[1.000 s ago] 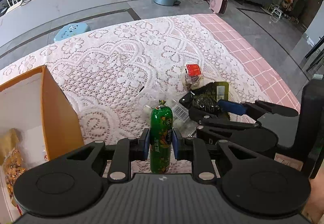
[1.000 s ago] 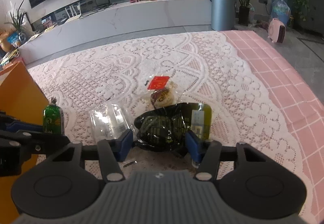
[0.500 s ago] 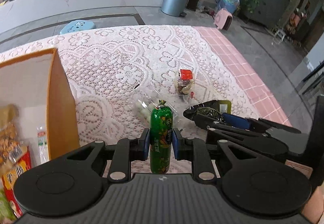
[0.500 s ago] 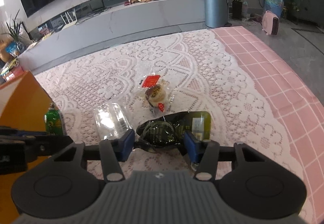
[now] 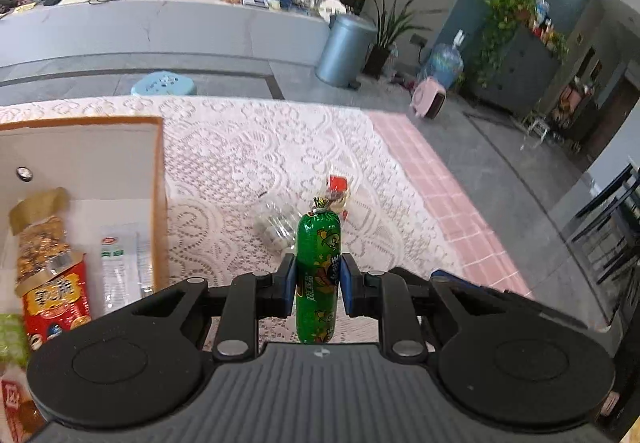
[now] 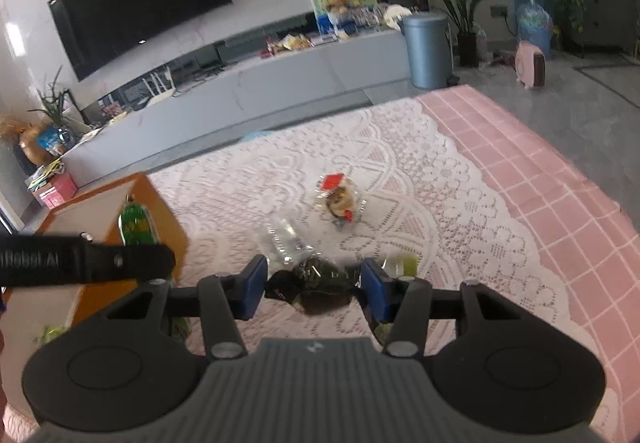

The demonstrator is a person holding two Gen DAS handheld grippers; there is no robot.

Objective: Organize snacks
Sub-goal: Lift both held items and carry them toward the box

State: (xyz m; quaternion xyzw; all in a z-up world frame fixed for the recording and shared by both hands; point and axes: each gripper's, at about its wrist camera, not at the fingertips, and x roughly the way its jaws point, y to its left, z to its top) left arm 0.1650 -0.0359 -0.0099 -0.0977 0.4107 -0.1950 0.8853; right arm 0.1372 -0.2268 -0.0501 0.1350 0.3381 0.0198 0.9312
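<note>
Compared with a second ago, both grippers are seen raised off the lace cloth, and the orange box is now looked into from above rather than from its side. The left gripper remains clamped on the green sausage stick, which is held upright between the blue pads, its crimped tip uppermost. The right gripper has been brought narrower than before and is closing – the dark green packet is pinched between its pads and is now carried clear of the cloth, where earlier it lay flat. The packet is crumpled and glossy, with a lighter green corner beside the right pad; the print is blurred and cannot be read.

Beyond the grippers, a clear plastic wrapper and a small wrapped bun with a red label are left on the counter, near each other but apart. Inside the box, at the left, a bag of brown snacks, a red packet and a clear sachet are seen lying together – the red one overlapping the brown bag's lower end.
</note>
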